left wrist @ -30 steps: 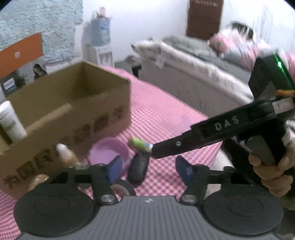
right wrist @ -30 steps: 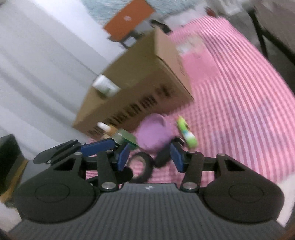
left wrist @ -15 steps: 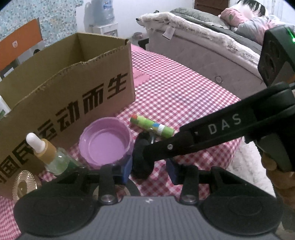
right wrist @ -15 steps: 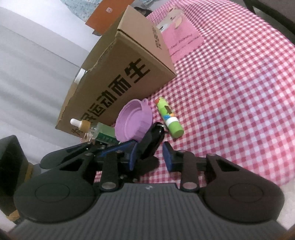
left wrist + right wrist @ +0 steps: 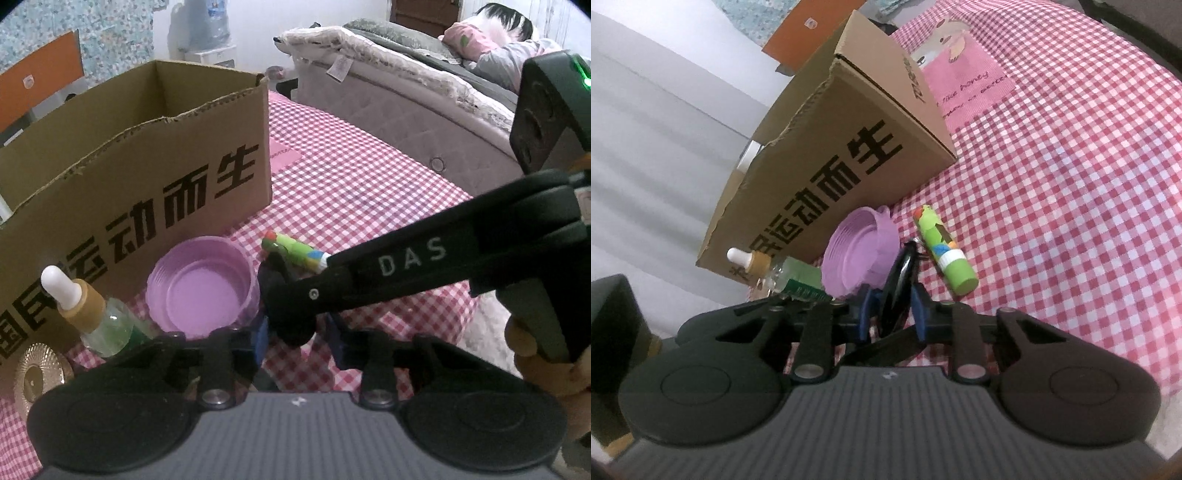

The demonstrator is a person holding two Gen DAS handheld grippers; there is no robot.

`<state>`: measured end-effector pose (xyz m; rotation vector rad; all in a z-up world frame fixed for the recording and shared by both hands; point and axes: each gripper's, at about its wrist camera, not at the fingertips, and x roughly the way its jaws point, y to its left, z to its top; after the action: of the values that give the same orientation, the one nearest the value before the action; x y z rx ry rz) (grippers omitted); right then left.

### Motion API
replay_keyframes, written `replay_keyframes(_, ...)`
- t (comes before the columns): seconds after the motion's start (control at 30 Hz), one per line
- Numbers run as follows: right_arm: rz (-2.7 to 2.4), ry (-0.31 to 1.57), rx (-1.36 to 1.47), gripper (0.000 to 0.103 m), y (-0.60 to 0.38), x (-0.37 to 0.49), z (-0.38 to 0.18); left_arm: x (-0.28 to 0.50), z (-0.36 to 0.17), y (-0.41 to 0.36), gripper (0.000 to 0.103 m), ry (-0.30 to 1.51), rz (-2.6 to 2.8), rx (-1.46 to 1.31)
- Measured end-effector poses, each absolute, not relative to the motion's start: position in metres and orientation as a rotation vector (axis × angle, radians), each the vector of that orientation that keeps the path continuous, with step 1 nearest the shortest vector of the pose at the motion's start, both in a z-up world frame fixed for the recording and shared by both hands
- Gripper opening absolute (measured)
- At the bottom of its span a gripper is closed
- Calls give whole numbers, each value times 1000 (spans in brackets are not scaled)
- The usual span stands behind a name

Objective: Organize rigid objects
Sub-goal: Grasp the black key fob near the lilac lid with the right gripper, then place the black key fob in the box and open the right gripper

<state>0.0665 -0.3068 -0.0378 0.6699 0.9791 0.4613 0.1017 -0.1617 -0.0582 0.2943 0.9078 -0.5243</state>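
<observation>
Black object [image 5: 899, 284]: on edge between both grippers' blue pads.
Right gripper [image 5: 892, 314]: jaws closing, narrow, pads against it.
Left gripper [image 5: 297, 338]: jaws closing; contact unclear.

A pink-and-white checked cloth [image 5: 354, 192] covers the bench beyond the fingers, with a plain pink patch bearing a cartoon print [image 5: 964, 85] sewn into it farther ahead. Well beyond the fingers and to their right stands a bed [image 5: 399, 96] heaped with grey and pink bedding. Far ahead to the left are a water dispenser [image 5: 207, 33] and an orange panel [image 5: 37, 92] against a patterned wall.
</observation>
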Motion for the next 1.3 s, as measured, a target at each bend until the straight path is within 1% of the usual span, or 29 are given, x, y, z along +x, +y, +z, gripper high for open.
replay_keyframes(0.03,459,973,672,18,-306,68,-40,101,-58,-162,28,903,-522,298)
replay_keyframes(0.07,456,971,677,16,-306,68,-41,101,-58,-162,26,900,-519,301)
replay_keyframes(0.27,449,945,671,16,-307,62,-38,93,-51,-159,26,873,-535,294)
replay_keyframes(0.5,449,900,656,16,-309,43,-21,76,-32,-154,26,824,-550,288)
replay_keyframes(0.77,489,809,615,16,-303,24,21,55,8,-139,27,715,-532,271)
replay_keyframes(0.97,568,720,542,16,-284,26,66,50,47,-119,27,605,-469,269)
replay_keyframes(1.13,654,663,470,16,-256,51,103,68,76,-95,27,559,-391,249)
replay_keyframes(1.3,738,685,424,16,-221,96,128,107,92,-64,27,600,-337,191)
